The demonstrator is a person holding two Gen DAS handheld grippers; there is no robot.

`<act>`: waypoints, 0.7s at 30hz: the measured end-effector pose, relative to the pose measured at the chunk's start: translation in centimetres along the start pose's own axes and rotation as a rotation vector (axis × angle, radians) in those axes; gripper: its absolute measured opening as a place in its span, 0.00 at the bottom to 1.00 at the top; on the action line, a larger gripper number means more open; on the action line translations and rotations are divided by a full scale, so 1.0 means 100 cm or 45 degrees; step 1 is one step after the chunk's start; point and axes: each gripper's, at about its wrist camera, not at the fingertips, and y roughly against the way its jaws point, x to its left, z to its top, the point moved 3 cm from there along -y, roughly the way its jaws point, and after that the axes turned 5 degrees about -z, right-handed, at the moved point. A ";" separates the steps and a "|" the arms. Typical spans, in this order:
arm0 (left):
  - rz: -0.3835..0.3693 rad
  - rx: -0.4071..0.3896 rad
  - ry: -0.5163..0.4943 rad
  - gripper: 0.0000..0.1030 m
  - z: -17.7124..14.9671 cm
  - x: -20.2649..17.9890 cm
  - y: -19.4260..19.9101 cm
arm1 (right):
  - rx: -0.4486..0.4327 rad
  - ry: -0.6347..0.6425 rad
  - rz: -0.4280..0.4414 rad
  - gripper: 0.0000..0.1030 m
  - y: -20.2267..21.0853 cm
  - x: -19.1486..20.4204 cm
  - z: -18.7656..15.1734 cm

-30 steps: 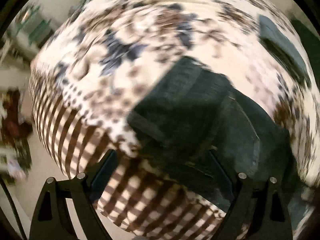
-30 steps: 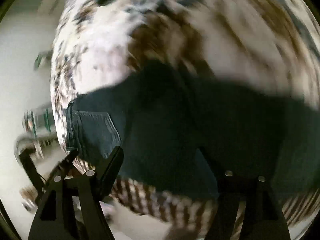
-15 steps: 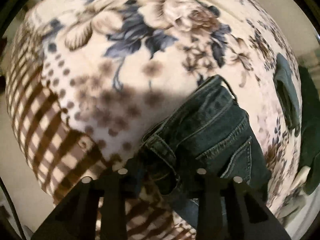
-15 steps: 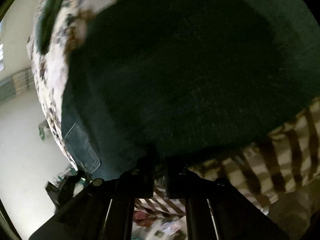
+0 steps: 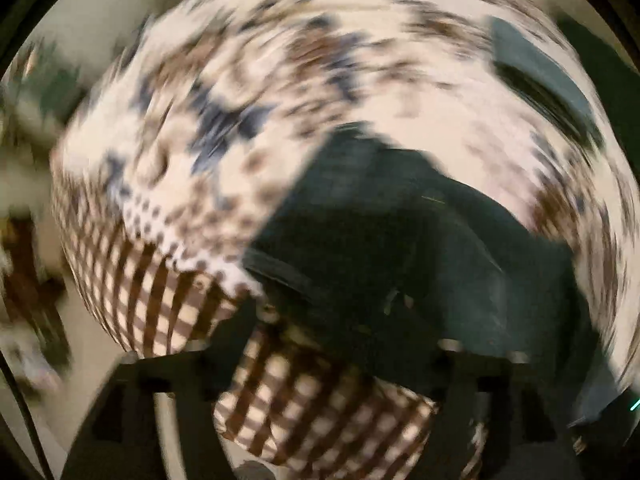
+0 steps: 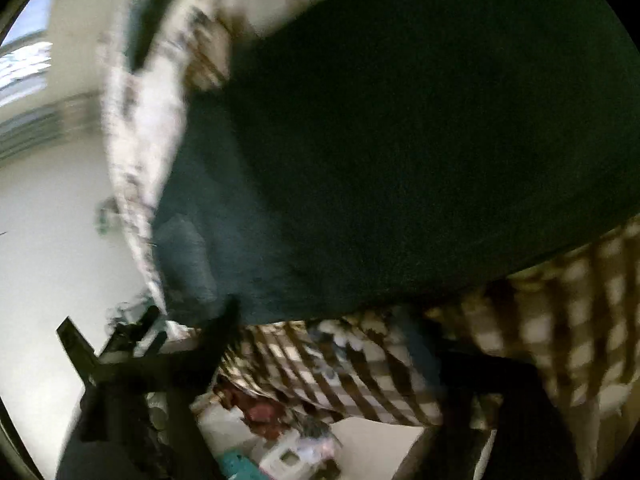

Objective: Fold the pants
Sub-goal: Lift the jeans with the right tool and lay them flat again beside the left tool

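Note:
Dark blue jeans [image 5: 400, 240] lie bunched on a floral blanket [image 5: 280, 80]; the left wrist view is blurred by motion. My left gripper [image 5: 332, 324] hovers over their near edge. Its jaws are opening, and the pads press on nothing, with denim edge and checked cloth showing between them. In the right wrist view the jeans [image 6: 400, 140] fill the upper right as a dark sheet. My right gripper [image 6: 328, 332] sits just below their hem. Its jaws are opening too, with only the blanket's checked border [image 6: 360, 380] between its fingers.
Another dark folded garment [image 5: 536, 80] lies at the blanket's far right. The checked border [image 5: 160, 300] hangs over the bed's edge. Beyond that edge are a pale floor [image 6: 48, 240] and some clutter [image 6: 280, 452] low down.
Both grippers were shut on the jeans' edge half a second ago and have now let go and spread. The left one has pulled back from the denim.

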 end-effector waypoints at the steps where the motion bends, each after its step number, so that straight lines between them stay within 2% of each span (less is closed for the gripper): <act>1: 0.027 -0.027 -0.093 0.87 -0.007 -0.025 0.010 | -0.036 0.026 0.022 0.87 0.013 -0.002 0.000; 3: 0.029 -0.040 -0.205 0.88 -0.021 -0.063 0.021 | -0.116 0.060 -0.010 0.86 0.046 -0.021 0.002; 5: 0.004 -0.034 -0.304 0.88 -0.039 -0.113 0.022 | -0.208 0.027 -0.046 0.87 0.078 -0.048 0.009; 8: -0.033 0.027 -0.398 0.88 -0.067 -0.179 0.013 | -0.376 -0.120 -0.101 0.87 0.135 -0.109 0.029; 10: -0.057 0.041 -0.428 0.88 -0.083 -0.215 0.011 | -0.448 -0.237 -0.153 0.87 0.181 -0.172 0.046; 12: -0.078 0.046 -0.453 0.88 -0.096 -0.246 0.009 | -0.531 -0.311 -0.159 0.86 0.215 -0.216 0.057; 15: -0.083 0.056 -0.489 0.88 -0.113 -0.293 0.007 | -0.639 -0.378 -0.243 0.86 0.262 -0.282 0.081; 18: -0.089 0.080 -0.504 0.88 -0.130 -0.328 0.000 | -0.672 -0.455 -0.212 0.86 0.284 -0.341 0.104; 21: -0.071 0.095 -0.527 0.88 -0.149 -0.351 -0.008 | -0.682 -0.497 -0.070 0.85 0.281 -0.377 0.128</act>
